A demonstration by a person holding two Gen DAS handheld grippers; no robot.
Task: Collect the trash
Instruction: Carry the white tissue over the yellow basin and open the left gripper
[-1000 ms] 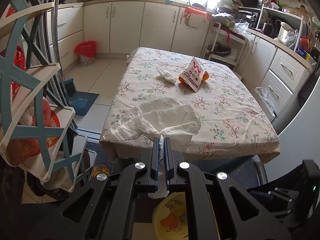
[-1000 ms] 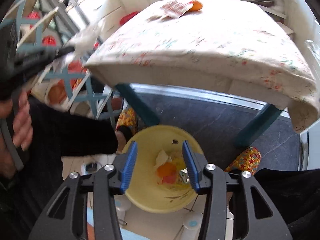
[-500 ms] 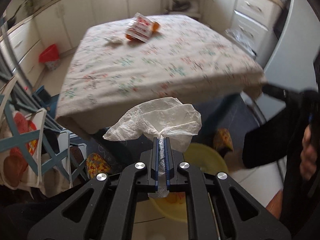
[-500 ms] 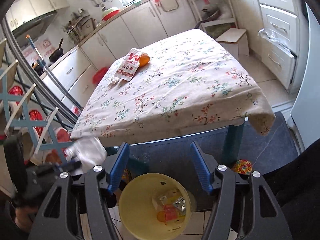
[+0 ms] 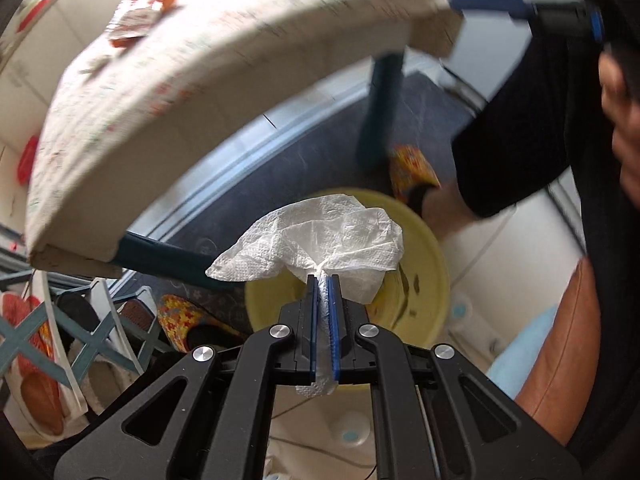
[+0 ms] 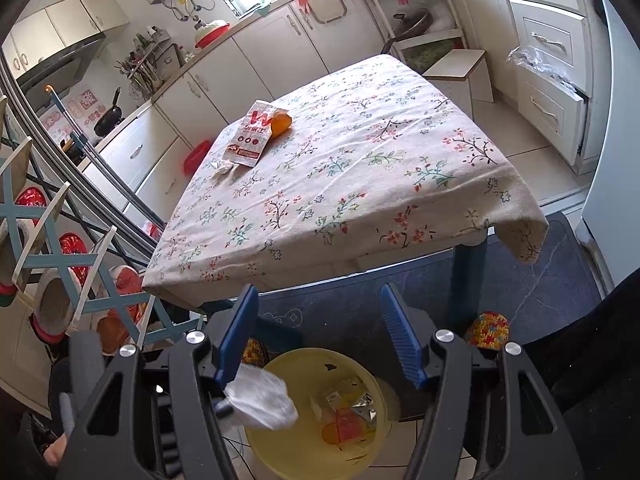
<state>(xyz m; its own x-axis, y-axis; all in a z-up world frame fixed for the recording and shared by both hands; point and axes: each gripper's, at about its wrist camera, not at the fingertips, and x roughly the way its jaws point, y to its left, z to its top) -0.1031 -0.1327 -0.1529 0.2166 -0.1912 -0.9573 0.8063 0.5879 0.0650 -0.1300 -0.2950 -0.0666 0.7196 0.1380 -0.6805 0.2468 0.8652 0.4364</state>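
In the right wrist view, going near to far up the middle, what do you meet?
Yellow plastic bin on the floor → floral tablecloth's near edge → red-and-white paper packet → orange fruit → white kitchen cabinets.

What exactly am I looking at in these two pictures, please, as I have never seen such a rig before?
There is no robot here: a person holds a two-finger clamp in each hand, and a wide-angle camera on each clamp looks out along its fingers. One picture comes from the left gripper, which is shut on a crumpled tissue above a yellow bin on the floor. The other comes from the right gripper, open and holding nothing, and it looks over the same bin at the table. On the flowered cloth lie a red and white packet, an orange and a small paper wad.
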